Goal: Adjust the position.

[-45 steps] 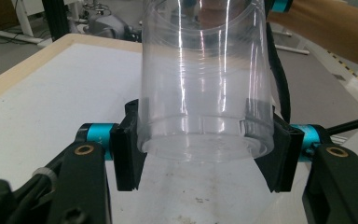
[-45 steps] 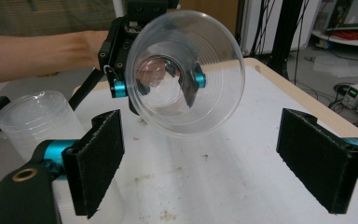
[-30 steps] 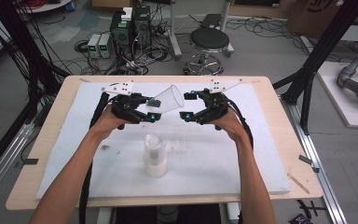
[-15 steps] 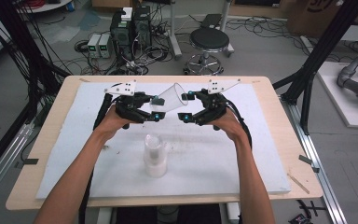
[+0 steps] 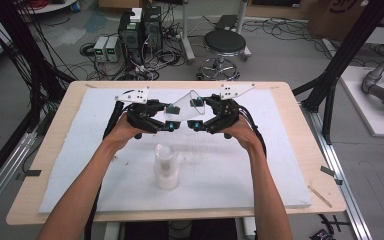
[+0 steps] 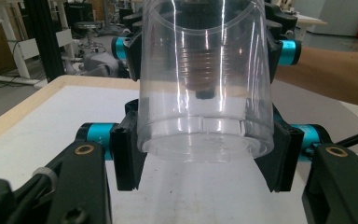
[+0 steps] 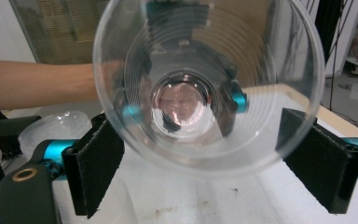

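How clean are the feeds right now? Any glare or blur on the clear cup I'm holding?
Left gripper view: sharp, with bright vertical glare streaks on the clear cup, which bends the other gripper seen through it. Right gripper view: the cup's mouth is soft and out of focus, its ribbed wall warping the background. High view: evenly lit, soft shadows, and the cup is faint against the white mat.

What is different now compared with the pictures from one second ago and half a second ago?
The clear cup was tipped steeply a second ago; now it lies flatter between the two grippers. The left gripper shifted slightly toward the table's far side, its jaws clamped on the cup's base end. The right gripper kept its place at the cup's open rim. The stack of cups on the white mat did not move.
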A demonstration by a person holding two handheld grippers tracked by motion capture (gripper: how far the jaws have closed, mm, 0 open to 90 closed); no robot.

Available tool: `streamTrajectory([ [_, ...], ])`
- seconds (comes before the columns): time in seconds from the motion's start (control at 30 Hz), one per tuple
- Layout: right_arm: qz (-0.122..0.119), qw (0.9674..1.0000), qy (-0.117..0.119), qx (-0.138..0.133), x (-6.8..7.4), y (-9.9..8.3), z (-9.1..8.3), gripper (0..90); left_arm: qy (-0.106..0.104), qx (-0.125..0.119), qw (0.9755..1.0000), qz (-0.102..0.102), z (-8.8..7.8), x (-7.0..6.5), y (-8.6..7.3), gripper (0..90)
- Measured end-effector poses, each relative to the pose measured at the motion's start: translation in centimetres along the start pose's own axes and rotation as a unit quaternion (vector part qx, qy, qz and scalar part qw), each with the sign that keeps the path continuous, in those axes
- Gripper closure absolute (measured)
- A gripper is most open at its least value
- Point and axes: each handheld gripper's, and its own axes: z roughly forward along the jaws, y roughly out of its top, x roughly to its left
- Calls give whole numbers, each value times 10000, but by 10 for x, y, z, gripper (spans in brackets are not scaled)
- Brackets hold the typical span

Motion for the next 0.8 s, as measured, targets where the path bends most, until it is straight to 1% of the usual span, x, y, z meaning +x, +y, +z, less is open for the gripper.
streamTrajectory([
  [0.07, -8, 10000, 10, 7, 0, 2, 0, 151, -3, 12, 10000, 11, 1, 0, 0, 416],
  [0.17, -45, 10000, 56, -64, 1, 5, 2, 151, -52, 5, 10000, 31, 4, -1, 1, 416],
  [0.27, -62, 9999, 94, -78, 2, 8, 3, 151, -109, 81, 9999, 65, 6, -2, 1, 416],
  [0.37, -67, 9998, 99, -135, 2, 10, 3, 153, -137, 120, 9998, 46, 6, -2, 0, 416],
  [0.43, -82, 9997, 120, -174, 2, 10, 2, 172, -135, 95, 9999, 46, 6, -2, 1, 416],
  [0.53, -134, 9997, 126, -145, 2, 11, 1, 245, -155, 93, 9998, 31, 6, -2, 1, 416],
  [0.6, -158, 9996, 142, -182, 3, 11, 1, 250, -169, 105, 9998, 26, 6, -2, 0, 416],
  [0.67, -196, 9995, 178, -195, 3, 11, 2, 283, -162, 126, 9998, 42, 7, -2, 0, 416],
  [0.8, -228, 9994, 194, -190, 3, 12, 2, 298, -173, 135, 9997, 49, 7, -2, 0, 417],
])
